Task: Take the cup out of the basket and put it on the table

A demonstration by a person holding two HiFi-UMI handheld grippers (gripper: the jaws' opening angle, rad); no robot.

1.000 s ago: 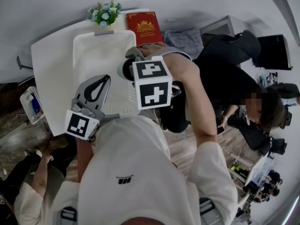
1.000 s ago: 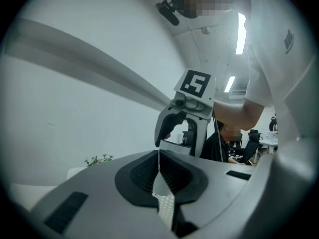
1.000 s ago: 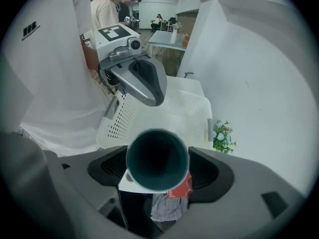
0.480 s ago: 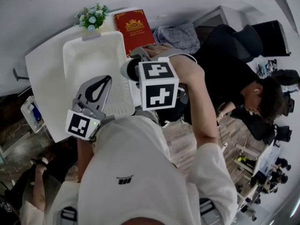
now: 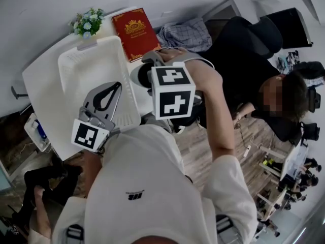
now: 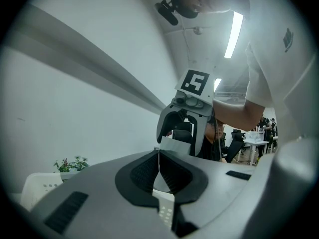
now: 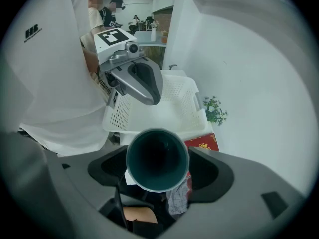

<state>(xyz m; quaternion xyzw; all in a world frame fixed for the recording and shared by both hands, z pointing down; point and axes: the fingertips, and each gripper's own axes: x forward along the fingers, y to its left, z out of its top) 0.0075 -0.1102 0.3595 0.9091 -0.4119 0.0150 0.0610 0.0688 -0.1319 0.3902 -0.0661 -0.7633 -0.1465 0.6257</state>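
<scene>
A cup (image 5: 138, 75) with a pale outside and a dark teal inside (image 7: 157, 157) lies sideways in my right gripper (image 5: 143, 77), whose jaws are shut on its sides (image 7: 157, 171). In the head view it hangs just past the right rim of the white perforated basket (image 5: 86, 72), over the strip of white table (image 5: 43, 90) beside the red book (image 5: 133, 32). My left gripper (image 5: 116, 86) hovers over the basket's near part with its pads closed together (image 6: 158, 156) and nothing between them. The basket's floor (image 7: 164, 103) shows nothing in it.
A small pot of flowers (image 5: 84, 24) stands at the basket's far end. A checked cloth (image 5: 183, 34) lies right of the book. A seated person in black (image 5: 254, 80) is close on the right. A small tray (image 5: 36, 131) sits below the table's left edge.
The cup, held by my right gripper, has passed from over the basket to just beyond its right rim. The left gripper has stayed shut over the basket.
</scene>
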